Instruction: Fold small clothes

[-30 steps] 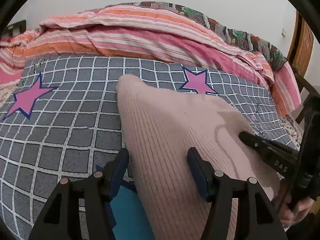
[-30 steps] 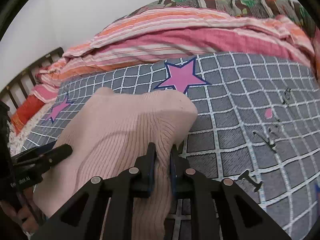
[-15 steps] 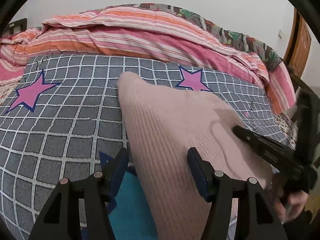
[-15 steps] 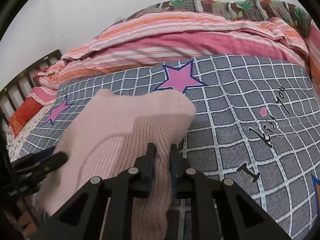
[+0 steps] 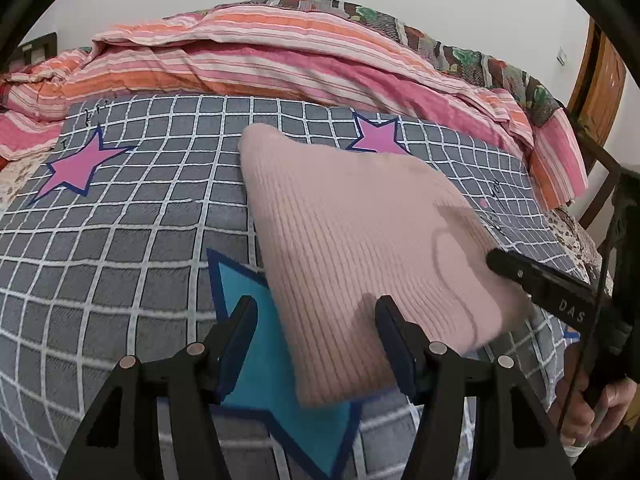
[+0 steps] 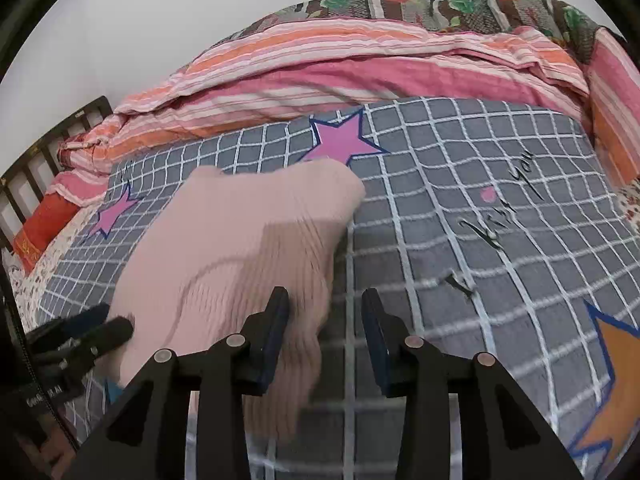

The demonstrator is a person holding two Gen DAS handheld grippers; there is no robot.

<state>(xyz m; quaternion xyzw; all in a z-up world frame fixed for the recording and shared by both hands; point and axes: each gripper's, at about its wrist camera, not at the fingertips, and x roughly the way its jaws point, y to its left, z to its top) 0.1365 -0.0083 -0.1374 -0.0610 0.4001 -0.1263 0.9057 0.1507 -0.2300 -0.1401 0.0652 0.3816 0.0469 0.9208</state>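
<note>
Pink knit lies folded on the checked bedspread, both tools spread

Ribbed pale-pink knitwear (image 5: 360,248) lies folded on the grey checked bedspread (image 5: 140,220), its far corner beside a pink star (image 5: 378,140) and its near edge over a teal star (image 5: 260,360). The left gripper (image 5: 316,344) hangs over that near edge with its blue-padded fingers (image 5: 236,340) spread wide, gripping nothing; the near left corner of the garment sits between them. The right gripper (image 6: 326,340) is also spread apart: its left pad (image 6: 274,340) is at the garment's right edge, where the cloth is blurred, and the bare bedspread shows through the gap. Its black tip enters the left wrist view from the right, at the garment's right side. A striped pink and orange quilt (image 5: 280,60) is heaped along the far side of the bed. An orange star (image 6: 616,380) shows near right.
</note>
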